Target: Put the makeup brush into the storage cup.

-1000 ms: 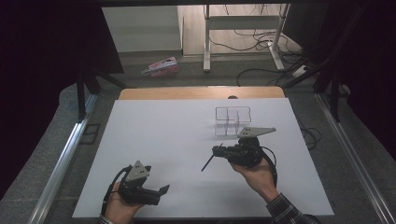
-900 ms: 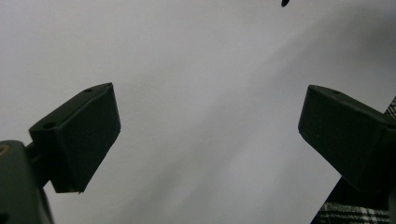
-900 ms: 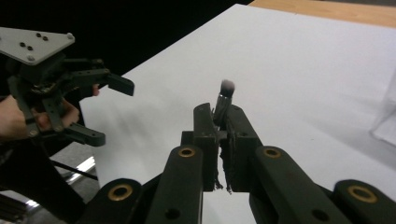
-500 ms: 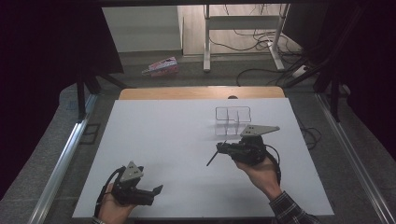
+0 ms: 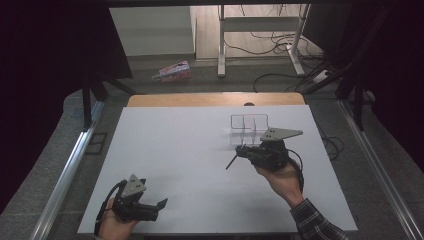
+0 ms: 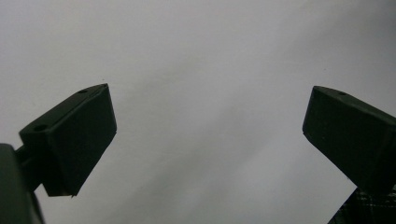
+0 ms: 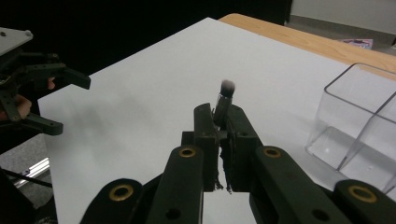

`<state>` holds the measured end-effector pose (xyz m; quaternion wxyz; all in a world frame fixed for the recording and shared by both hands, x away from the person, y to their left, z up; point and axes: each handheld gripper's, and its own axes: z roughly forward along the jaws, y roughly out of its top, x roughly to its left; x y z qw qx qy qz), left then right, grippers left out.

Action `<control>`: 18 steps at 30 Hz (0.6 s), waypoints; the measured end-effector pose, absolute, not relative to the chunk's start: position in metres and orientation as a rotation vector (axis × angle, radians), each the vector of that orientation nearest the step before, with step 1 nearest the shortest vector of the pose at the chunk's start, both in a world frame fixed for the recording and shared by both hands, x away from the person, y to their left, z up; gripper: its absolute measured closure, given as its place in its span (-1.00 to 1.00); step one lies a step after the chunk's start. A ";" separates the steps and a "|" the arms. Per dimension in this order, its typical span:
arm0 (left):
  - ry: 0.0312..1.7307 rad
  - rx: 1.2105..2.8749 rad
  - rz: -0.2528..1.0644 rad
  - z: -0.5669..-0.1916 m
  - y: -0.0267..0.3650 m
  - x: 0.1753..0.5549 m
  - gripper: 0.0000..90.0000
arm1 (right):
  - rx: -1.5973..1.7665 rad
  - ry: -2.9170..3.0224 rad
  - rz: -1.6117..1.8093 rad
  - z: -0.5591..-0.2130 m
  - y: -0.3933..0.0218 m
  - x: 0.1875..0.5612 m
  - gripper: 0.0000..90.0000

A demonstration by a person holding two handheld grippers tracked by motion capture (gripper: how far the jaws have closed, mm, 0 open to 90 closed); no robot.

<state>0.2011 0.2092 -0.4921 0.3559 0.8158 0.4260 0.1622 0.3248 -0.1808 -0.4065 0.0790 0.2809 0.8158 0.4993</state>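
Note:
My right gripper [image 5: 243,151] hovers over the right half of the white table [image 5: 175,150], shut on a thin dark makeup brush [image 5: 231,163] that sticks out to the left and down. In the right gripper view the brush [image 7: 225,93] rises between the closed jaws of the right gripper [image 7: 219,114], bristle tip up. A clear divided organizer [image 5: 248,129] stands just behind this gripper, and the organizer [image 7: 359,116] is empty. My left gripper [image 5: 160,206] rests near the front left corner, open. The left gripper [image 6: 210,116] has only bare table between its jaws.
A wooden strip [image 5: 215,99] borders the table's far edge. On the floor beyond lie a pink package [image 5: 172,71], cables and desk legs [image 5: 220,45]. Metal rails [image 5: 65,170] run along both table sides. The other hand's left gripper [image 7: 65,102] is at the far left.
The left gripper has drifted slightly left toward the near corner. The right gripper keeps the brush in about the same place.

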 end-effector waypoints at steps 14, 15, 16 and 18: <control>1.107 2.107 0.464 -0.494 0.217 0.198 -0.94 | 0.858 2.373 1.486 -0.388 -0.190 0.341 0.88; 1.111 2.103 0.461 -0.494 0.218 0.198 -0.94 | 0.861 2.368 1.489 -0.387 -0.191 0.343 0.88; 1.111 2.103 0.461 -0.494 0.218 0.198 -0.94 | 0.861 2.368 1.489 -0.387 -0.191 0.343 0.88; 1.114 2.103 0.459 -0.495 0.219 0.198 -0.94 | 0.865 2.359 1.487 -0.385 -0.193 0.346 0.88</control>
